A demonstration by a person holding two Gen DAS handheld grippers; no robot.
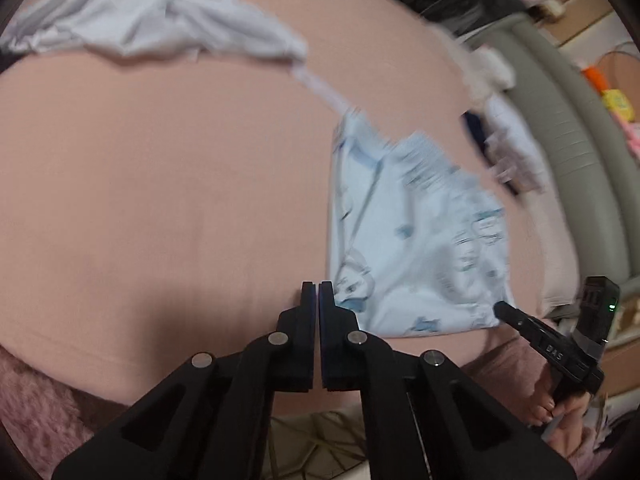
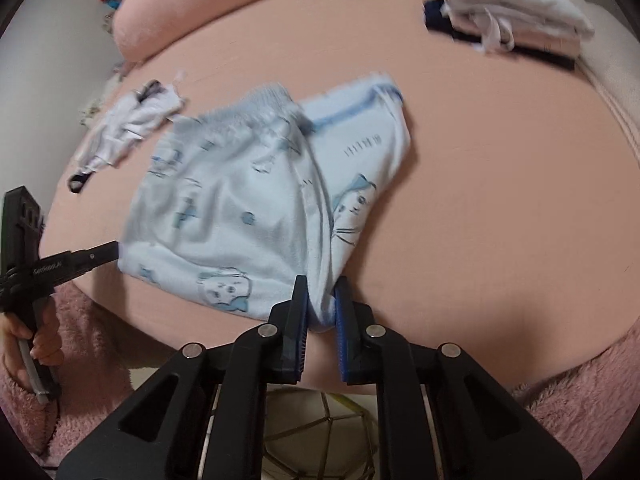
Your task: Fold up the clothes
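The pale blue cotton garment printed with cartoon cats (image 2: 248, 208) lies on the salmon-pink bed sheet (image 2: 500, 184), directly ahead of both tools and near the bed's front edge. The right gripper (image 2: 322, 300) is clenched on a bunched corner of it: the cloth runs down between the blue-lined pads and puckers there, so the pinch looks firm. That hold makes sense for a fold, since a corner gives control of a whole edge.

The left gripper (image 1: 317, 292) has its jaws pressed flat together. From its own camera, the garment's near corner sits just to the right of the fingertips, and I cannot see cloth between them. In the right wrist view its tip meets the garment's left edge, but the picture is smeared there, so it may be nipping only a thin hem or nothing at all. The two tools stand at opposite lower corners, which suits lifting the near edge together and carrying it over the far half.

Beyond and to the left of the tools lies a crumpled white cloth with dark trim (image 2: 128, 128), well apart from the garment. Farther off to the right sits a stack of folded white and navy clothes (image 2: 508, 20), likely where finished pieces go. A fuzzy pink blanket (image 2: 580, 392) hangs along the bed's front, under the tools.
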